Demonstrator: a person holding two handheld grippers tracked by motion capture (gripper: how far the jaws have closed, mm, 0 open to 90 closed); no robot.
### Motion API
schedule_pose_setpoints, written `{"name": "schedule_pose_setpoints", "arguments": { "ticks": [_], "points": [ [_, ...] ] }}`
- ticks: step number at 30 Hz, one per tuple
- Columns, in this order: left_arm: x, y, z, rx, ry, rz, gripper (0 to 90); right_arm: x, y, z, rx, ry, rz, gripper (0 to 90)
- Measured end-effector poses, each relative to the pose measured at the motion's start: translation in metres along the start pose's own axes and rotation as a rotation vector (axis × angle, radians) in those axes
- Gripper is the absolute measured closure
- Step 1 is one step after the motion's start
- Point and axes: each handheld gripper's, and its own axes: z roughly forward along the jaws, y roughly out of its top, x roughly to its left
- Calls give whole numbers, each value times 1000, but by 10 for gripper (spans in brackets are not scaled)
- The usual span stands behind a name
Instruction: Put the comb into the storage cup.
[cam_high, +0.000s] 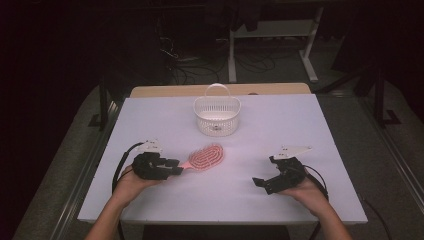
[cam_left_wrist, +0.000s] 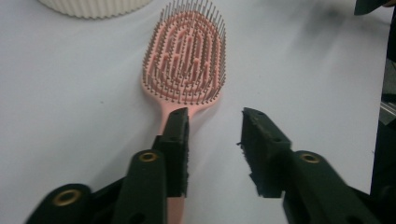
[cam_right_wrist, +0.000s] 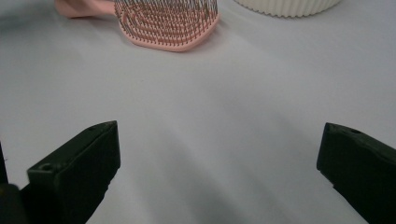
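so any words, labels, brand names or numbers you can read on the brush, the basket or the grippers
None can be read: the pink hairbrush, the white basket, the table, the left gripper and the right gripper show no print, label or number in any view.

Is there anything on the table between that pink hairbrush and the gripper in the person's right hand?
No. In the high view, bare white table lies between the hairbrush and the right gripper; the right gripper view shows the same.
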Motion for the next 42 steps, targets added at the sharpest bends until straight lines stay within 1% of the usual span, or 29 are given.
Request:
{"name": "schedule_pose_setpoints", "arguments": {
  "ticks": [2,4,7,8,9,10,11,12,13,14,15,16,19,21,23,24,26,36,38,42],
  "points": [
    [1,-1,-2,-7,4,-2,530,0,0,0,-1,1,-1,0],
    [4,-6,-8,-32,15,-15,477,1,0,0,-1,1,-2,0],
    [6,-9,-12,-45,15,-21,423,1,0,0,-3,2,-5,0],
    [6,-11,-14,-52,19,-22,423,1,0,0,-3,2,-5,0],
    [7,-13,-18,-66,14,-16,388,1,0,1,-2,2,-5,0],
    [7,-13,-18,-66,14,-16,372,1,0,1,-1,2,-5,0],
    [7,-16,-22,-90,15,-9,352,1,0,1,-1,2,-4,0],
    [7,-16,-22,-90,15,-9,335,1,0,1,-1,2,-4,0],
    [7,-17,-23,-104,18,-3,311,1,0,1,-1,3,-3,0],
    [8,-19,-26,-126,18,-4,276,1,1,1,0,3,-3,0],
    [8,-19,-26,-126,18,-4,232,1,1,1,0,3,-3,0],
    [9,-21,-26,-145,15,1,187,1,0,2,1,4,-3,0],
    [10,-25,-25,-153,15,-5,90,1,0,2,1,4,-3,0],
    [10,-27,-24,-150,7,3,21,1,0,2,1,3,-2,0],
    [9,-28,-24,-150,14,9,0,1,0,2,0,3,-3,0],
    [8,-27,-24,-155,25,13,0,1,0,2,0,3,-2,0],
    [8,-27,-25,-164,32,22,0,0,0,2,0,2,0,0],
    [9,-27,-26,-177,33,17,0,0,0,1,-3,1,2,0],
    [9,-27,-26,-177,30,24,0,0,0,1,0,2,0,0],
    [8,-27,-25,-176,35,22,0,0,0,2,0,2,-1,0]
  ]
}}
